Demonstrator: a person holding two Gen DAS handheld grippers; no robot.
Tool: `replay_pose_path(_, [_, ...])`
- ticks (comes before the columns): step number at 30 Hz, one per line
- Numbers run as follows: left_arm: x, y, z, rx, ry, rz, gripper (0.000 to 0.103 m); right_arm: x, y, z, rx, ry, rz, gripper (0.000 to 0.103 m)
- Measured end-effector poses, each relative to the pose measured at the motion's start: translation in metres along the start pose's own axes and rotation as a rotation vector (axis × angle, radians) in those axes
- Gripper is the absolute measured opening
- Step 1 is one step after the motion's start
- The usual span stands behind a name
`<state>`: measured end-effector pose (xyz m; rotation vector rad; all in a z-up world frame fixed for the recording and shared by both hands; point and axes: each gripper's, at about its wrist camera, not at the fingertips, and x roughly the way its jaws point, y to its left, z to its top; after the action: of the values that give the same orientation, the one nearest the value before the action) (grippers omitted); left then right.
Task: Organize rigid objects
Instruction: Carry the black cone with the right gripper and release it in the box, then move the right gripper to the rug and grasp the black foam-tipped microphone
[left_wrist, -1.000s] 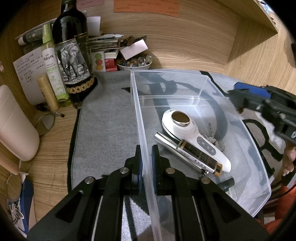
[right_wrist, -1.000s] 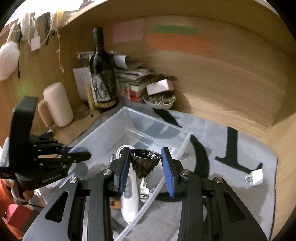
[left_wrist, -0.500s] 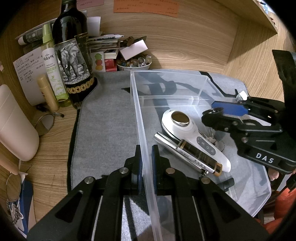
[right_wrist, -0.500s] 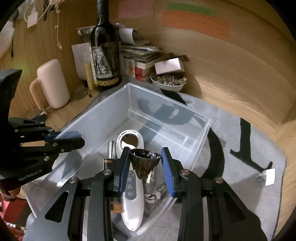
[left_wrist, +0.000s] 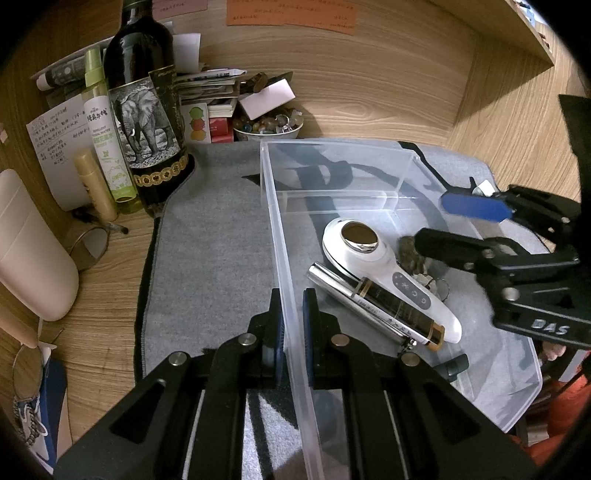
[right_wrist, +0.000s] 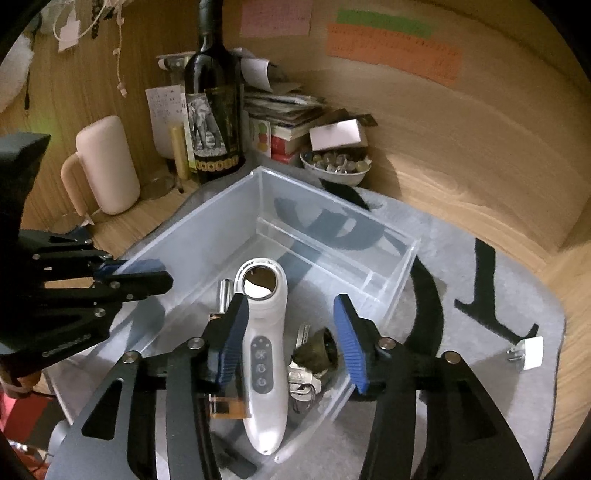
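Observation:
A clear plastic bin (left_wrist: 332, 142) sits on a grey mat. My left gripper (left_wrist: 293, 317) is shut on the bin's near left wall, one pad on each side. A white handheld device (right_wrist: 264, 332), a silver and brown tube (left_wrist: 373, 306) and a bunch of keys (right_wrist: 301, 380) lie in the bin. My right gripper (right_wrist: 291, 332) hangs over the bin's right side, its jaws opening. A small dark ridged cup (right_wrist: 317, 350) lies loose on the keys below them, touching neither pad. From the left wrist view, the right gripper (left_wrist: 430, 219) reaches in from the right above that cup (left_wrist: 408, 251).
A wine bottle (left_wrist: 147, 110), a green spray bottle (left_wrist: 105, 136), papers and a bowl of stones (left_wrist: 269, 125) crowd the back left corner. A pink mug (right_wrist: 107, 166) stands left of the mat. A white plug (right_wrist: 528, 352) lies on the mat (left_wrist: 214, 240) at right. Wooden walls close the back.
My right gripper came down over the bin and spread its jaws. The dark cup left them and now lies on the keys. The left gripper kept its hold on the wall.

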<state>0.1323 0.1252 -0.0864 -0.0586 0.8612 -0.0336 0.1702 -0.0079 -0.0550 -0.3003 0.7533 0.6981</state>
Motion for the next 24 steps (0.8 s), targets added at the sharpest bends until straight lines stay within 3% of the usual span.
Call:
replay_pose_path(5, [0.0, 0.0, 0.0, 0.001, 0.0, 0.0, 0.008, -0.02, -0.006, 0.002, 0.009, -0.044, -0.013, 0.053])
replay_pose_path(9, [0.0, 0.0, 0.0, 0.001, 0.0, 0.0, 0.008, -0.038, -0.015, 0.0, 0.024, -0.081, -0.038, 0.063])
replay_pose_path(14, [-0.001, 0.001, 0.0, -0.001, 0.0, -0.002, 0.008, -0.059, -0.029, -0.008, 0.037, -0.104, -0.091, 0.064])
replay_pose_path(24, [-0.001, 0.003, 0.0, -0.01, 0.001, -0.005, 0.008, -0.081, -0.068, -0.048, 0.128, -0.044, -0.216, 0.066])
